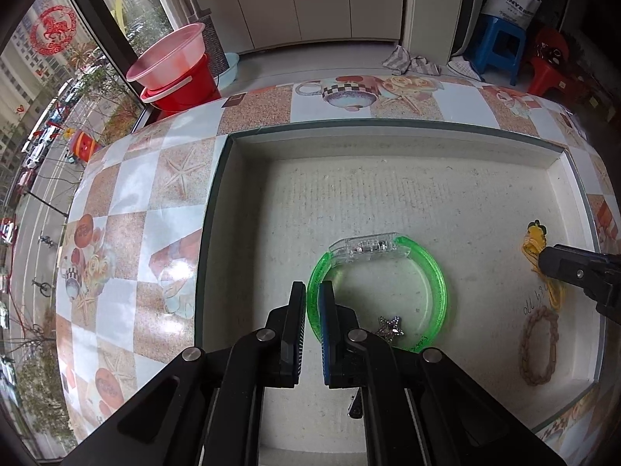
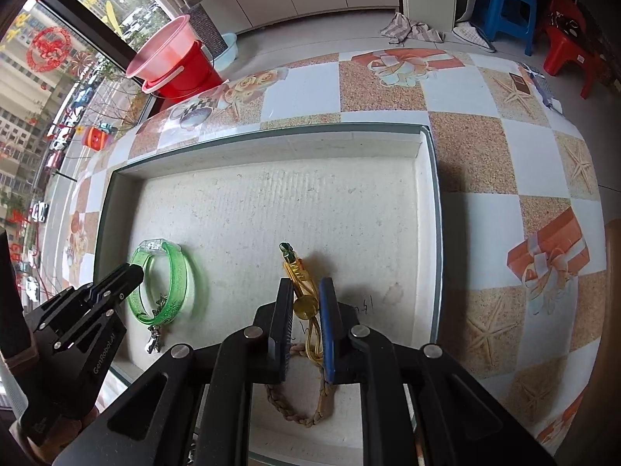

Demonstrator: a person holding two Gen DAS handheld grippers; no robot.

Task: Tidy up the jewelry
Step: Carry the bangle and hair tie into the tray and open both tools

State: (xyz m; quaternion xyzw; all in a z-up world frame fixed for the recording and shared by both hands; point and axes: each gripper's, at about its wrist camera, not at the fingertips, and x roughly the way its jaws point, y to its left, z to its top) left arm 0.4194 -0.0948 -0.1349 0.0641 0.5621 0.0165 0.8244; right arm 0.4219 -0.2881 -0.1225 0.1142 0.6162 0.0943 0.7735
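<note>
On the left, my left gripper (image 1: 313, 303) is clamped on the rim of the green bangle (image 1: 434, 272), which hangs over the floor of the white tray (image 1: 388, 132); a star charm (image 1: 391, 328) shows inside the ring. To the right, my right gripper (image 2: 306, 303) pinches the gold cord (image 2: 297, 268) with its gold disc (image 2: 304, 306) between the pads. The braided bracelet (image 2: 299, 415) lies on the tray floor under it.

Home: red bucket (image 1: 182, 89), plastic stools (image 1: 500, 52), cabinets (image 1: 295, 0).
</note>
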